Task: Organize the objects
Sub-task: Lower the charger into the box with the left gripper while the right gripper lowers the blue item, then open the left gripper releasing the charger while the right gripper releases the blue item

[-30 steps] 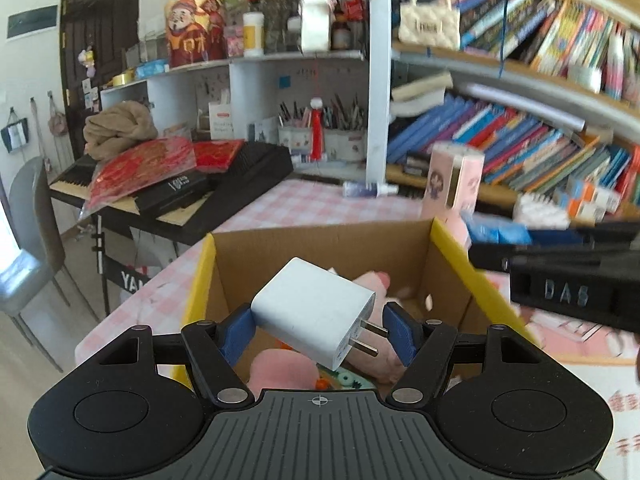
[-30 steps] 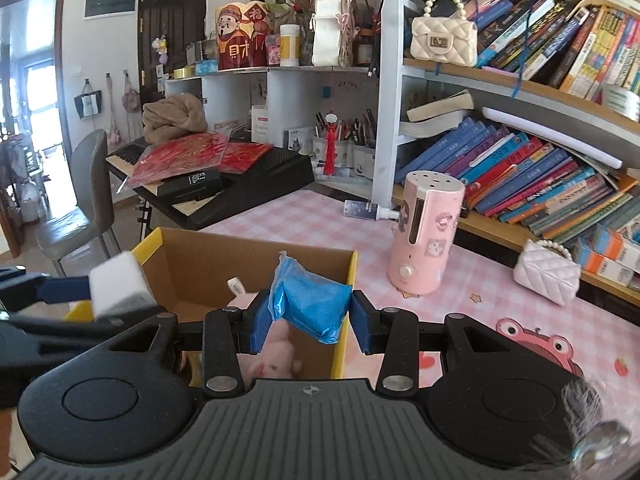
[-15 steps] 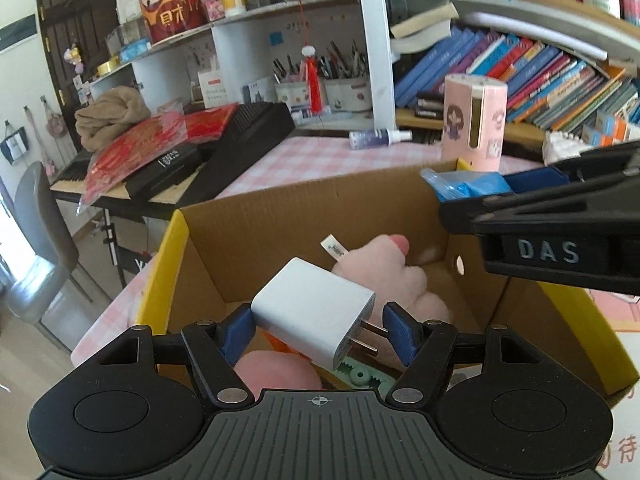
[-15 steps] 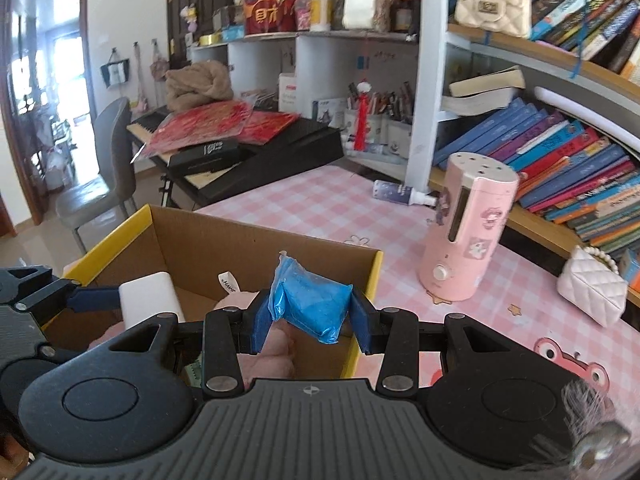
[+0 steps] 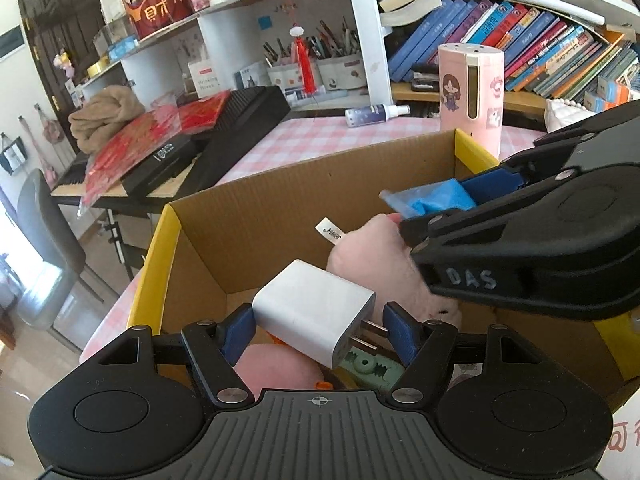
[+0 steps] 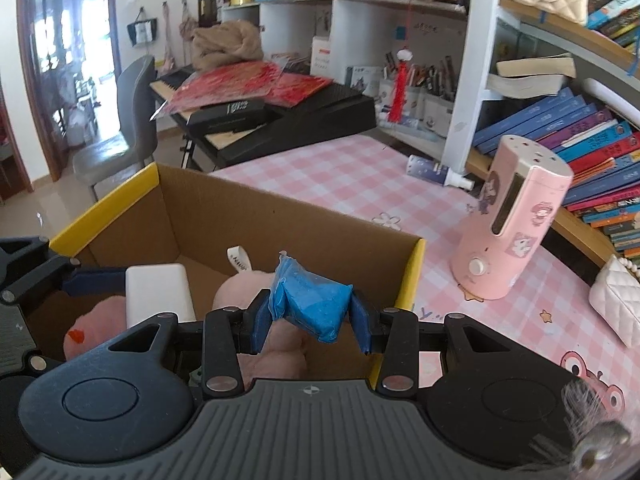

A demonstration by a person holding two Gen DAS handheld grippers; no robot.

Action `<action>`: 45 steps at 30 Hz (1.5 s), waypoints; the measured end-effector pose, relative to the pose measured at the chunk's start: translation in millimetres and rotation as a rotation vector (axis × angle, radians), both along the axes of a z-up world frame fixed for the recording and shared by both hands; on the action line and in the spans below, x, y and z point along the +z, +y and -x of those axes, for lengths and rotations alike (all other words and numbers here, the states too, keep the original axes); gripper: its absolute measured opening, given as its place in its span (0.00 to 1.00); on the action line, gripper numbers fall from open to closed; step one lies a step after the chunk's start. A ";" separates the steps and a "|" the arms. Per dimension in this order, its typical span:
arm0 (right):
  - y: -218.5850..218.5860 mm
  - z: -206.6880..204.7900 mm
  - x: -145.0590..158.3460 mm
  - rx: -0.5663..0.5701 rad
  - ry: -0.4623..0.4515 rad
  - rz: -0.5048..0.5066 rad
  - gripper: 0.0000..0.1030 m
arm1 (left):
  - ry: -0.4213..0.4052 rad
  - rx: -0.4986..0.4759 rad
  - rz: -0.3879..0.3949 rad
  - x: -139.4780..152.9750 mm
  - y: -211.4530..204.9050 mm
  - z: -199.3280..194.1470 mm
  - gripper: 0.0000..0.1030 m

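Charger [image 5: 314, 312], the white plug one, sits pinched in the left gripper [image 5: 316, 334] right over the open cardboard box [image 5: 280, 216]. Right gripper [image 6: 310, 320] is clamped on a blue packet [image 6: 310, 304], hovering over the same box. Looks like the drop-off step, so next is probably lowering and letting go onto the pink plush [image 5: 384, 264]. Something green under the charger, too hidden to identify. Pink humidifier [image 6: 516, 220] stands further back on the table.

Bright daylight, sharp centre, fisheye bending at the edges
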State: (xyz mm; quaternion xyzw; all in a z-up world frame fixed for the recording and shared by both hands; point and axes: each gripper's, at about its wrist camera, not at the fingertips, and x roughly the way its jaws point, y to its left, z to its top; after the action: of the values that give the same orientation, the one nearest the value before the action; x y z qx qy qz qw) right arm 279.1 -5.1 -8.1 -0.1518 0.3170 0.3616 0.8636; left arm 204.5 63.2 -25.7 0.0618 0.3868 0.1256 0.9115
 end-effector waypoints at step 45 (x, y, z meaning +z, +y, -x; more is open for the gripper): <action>47.2 6.0 -17.7 0.319 -0.100 0.265 0.37 | -0.080 0.066 -0.009 16.9 -2.3 51.3 0.87</action>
State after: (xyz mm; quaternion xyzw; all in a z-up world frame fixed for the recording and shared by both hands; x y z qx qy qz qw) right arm 273.0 42.2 -25.8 -0.3300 0.2903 0.4410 0.7825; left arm 153.2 60.9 -8.8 0.0480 0.3514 0.1595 0.9213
